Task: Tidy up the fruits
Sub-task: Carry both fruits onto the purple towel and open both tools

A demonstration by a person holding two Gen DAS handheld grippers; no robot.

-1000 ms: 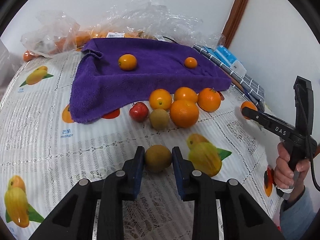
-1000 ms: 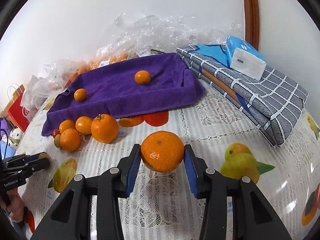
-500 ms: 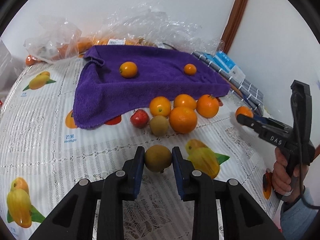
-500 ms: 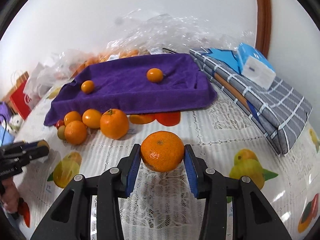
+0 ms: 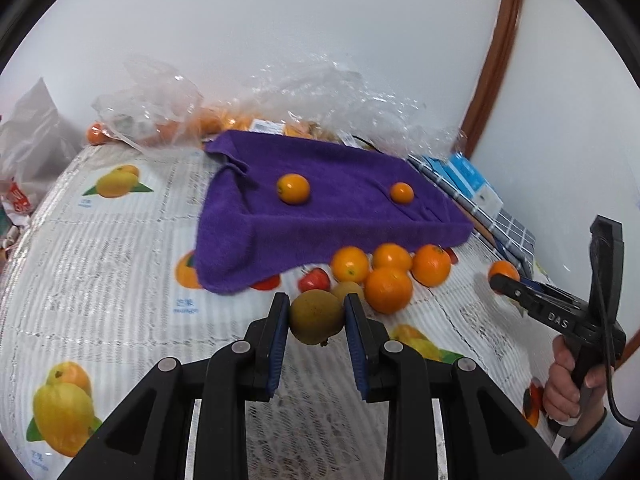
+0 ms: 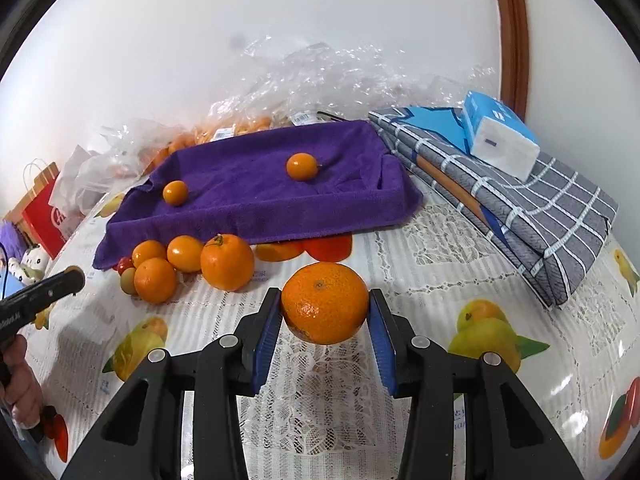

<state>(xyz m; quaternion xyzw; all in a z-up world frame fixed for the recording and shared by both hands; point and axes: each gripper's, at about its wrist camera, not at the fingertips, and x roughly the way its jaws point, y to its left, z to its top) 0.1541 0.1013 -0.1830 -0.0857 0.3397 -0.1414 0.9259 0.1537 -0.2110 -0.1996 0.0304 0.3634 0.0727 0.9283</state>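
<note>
Lying on purple towel (image 6: 256, 192) two oranges (image 6: 302, 166), five beside it

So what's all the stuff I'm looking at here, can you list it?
Purple terry towel: one, draped over a tray-like shape at the back of the table.
Small oranges on the towel: two, orange.
Loose oranges in front of the towel: four, orange, clustered.
Small red fruit: one, beside the cluster.
Brownish-green round fruit on the table: one, by the cluster.
Clear plastic bags: several, against the wall, some holding oranges.
Grey checked folded cloth: one, right side.
Blue-and-white tissue pack: one, on the folded cloth.
Fruit-print lace tablecloth: one, white.
Left gripper: black, shut on a brownish-green fruit.
Right gripper: black, shut on a large orange.
</note>
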